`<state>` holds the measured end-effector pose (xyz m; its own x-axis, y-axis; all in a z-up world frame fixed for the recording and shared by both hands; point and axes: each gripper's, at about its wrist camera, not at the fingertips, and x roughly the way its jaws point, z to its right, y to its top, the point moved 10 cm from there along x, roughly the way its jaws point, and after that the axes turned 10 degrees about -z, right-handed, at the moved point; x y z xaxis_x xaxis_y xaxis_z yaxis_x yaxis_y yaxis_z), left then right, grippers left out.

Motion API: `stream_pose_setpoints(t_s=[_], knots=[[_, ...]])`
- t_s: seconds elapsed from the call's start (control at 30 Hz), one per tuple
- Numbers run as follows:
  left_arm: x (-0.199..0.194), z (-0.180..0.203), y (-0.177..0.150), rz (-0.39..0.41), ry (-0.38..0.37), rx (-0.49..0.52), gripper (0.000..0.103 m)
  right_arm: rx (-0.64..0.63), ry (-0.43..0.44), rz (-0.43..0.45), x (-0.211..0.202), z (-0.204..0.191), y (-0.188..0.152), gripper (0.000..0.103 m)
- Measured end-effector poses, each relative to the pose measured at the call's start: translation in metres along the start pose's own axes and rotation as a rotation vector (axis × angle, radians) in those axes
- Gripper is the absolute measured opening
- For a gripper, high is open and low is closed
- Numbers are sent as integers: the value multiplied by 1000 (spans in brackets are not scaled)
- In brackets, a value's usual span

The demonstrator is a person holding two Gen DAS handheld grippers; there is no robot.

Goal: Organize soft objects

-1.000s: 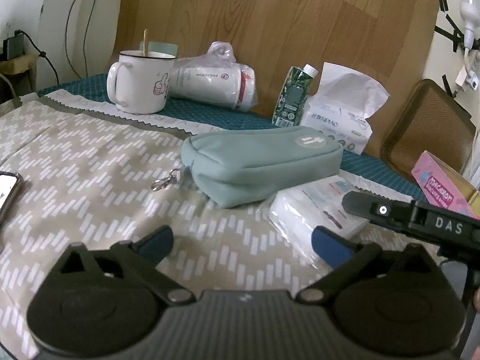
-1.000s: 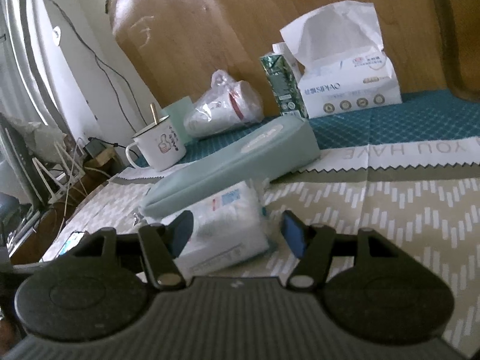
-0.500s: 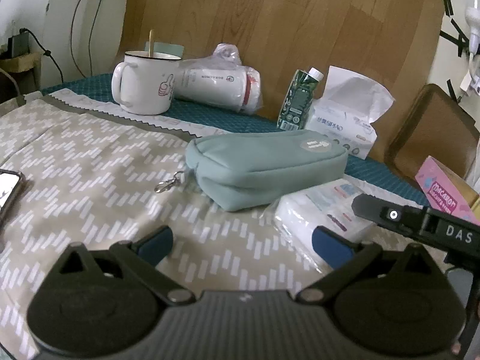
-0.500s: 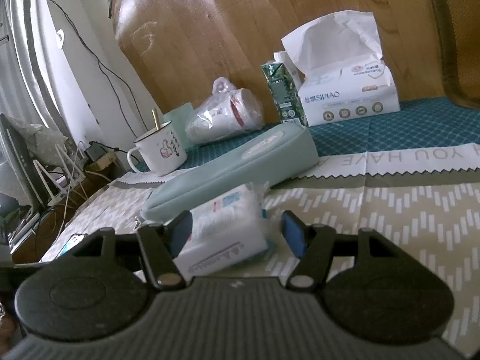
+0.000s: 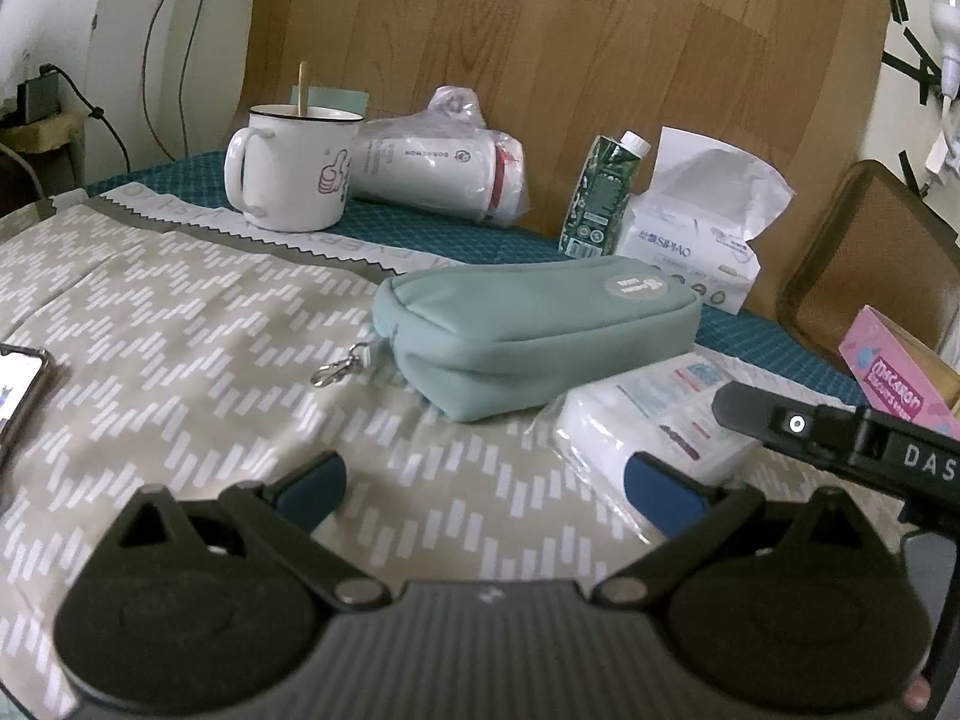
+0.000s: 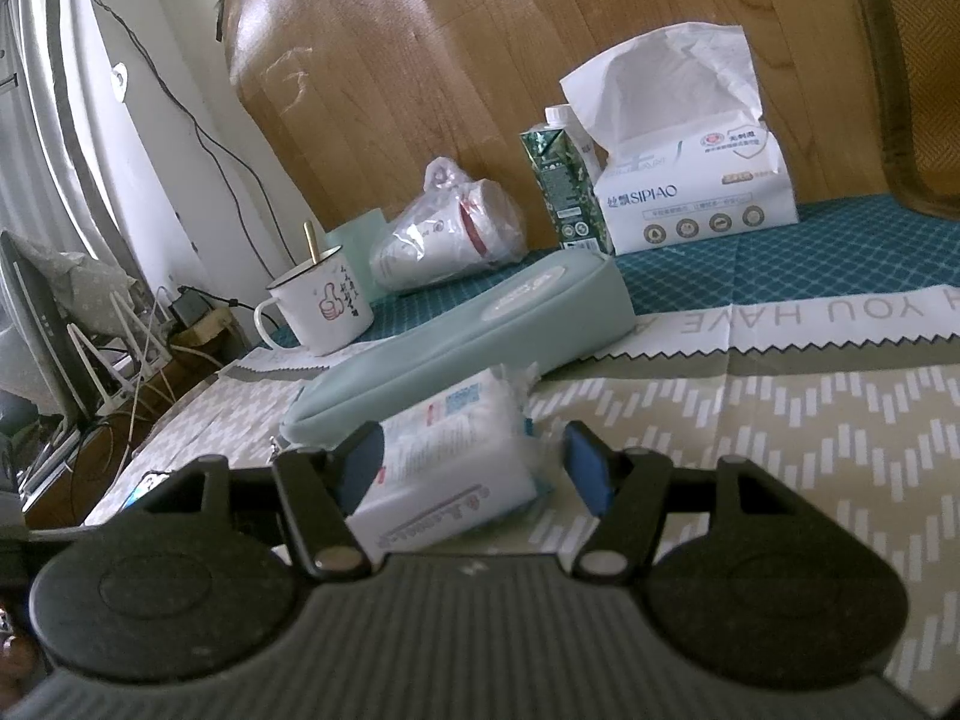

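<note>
Claw work first, on the person's left: the left claw (image 5: 480,483) hovers low over the patterned cloth (image 5: 180,324) on the counter, spread wide and empty, its blue pads pointing toward the teal pouch (image 5: 534,330). That pouch lies flat with its long axis running from the metal clip (image 5: 336,369) at its near-left end back toward the tissue box (image 5: 696,240). Touching the pouch's front edge is the white wipes packet (image 6: 444,468), a soft plastic-wrapped block.

The right claw (image 6: 474,468) is open around this packet, one pad close against its left side and the other just clear of the crinkled right end; it has not squeezed yet. The packet's long axis seems to slant across the opening, the printed end nearest the camera, so I would square the pads to its two long sides, push a little deeper, and close gently on the middle of the block rather than the loose wrapper. Otherwise it may twist or slip out.
</note>
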<state>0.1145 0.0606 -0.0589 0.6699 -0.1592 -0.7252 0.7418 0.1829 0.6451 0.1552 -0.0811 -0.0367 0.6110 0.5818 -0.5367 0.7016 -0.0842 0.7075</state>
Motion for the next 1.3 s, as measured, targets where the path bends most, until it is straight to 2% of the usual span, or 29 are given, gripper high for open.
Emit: stream_pose_setpoints(t_s=[0.17,0.3,0.47,0.5,0.53,0.6,0.67,0.7,0.73,0.77,0.83,0.9,1.0,1.07,1.17,1.23,1.3], knots=[[-3,-2,0,-15,-4,-4,103,8,11,3,-2,1,0,69],[-10,-14,1,42,-46,-108,103,17,13,-5,-1,1,0,69],[-12,-10,-2,24,-38,-56,103,22,17,-55,5,2,-4,69],[-12,-7,-2,13,-43,-46,103,18,27,-77,8,1,-6,66],[-11,-4,-3,0,-52,-37,103,8,44,-102,11,-3,-8,58],[-8,5,-3,-19,-71,-17,100,-23,50,-96,9,-10,-10,49],[-7,16,-5,-34,-128,-4,84,-29,62,-95,2,-16,-17,44],[-8,25,-7,-55,-190,7,72,-23,67,-97,-4,-17,-23,42],[-8,37,-11,-86,-259,19,71,-24,66,-97,-12,-19,-30,37],[-9,46,-14,-104,-294,28,71,-35,33,-85,-22,-17,-35,37],[-11,65,-21,-114,-332,76,71,-38,-7,-62,-44,-8,-44,36],[-12,87,-31,-147,-393,119,71,-1,-33,-38,-72,9,-55,35],[-12,128,-48,-200,-491,194,71,15,-117,11,-113,29,-70,35],[-14,157,-61,-222,-539,253,72,10,-182,45,-138,40,-81,35],[-16,188,-74,-248,-592,328,78,17,-247,99,-165,54,-91,41],[-20,199,-75,-254,-597,362,88,-4,-277,116,-174,61,-95,61],[-27,196,-68,-216,-573,379,92,-39,-287,123,-180,64,-96,70]])
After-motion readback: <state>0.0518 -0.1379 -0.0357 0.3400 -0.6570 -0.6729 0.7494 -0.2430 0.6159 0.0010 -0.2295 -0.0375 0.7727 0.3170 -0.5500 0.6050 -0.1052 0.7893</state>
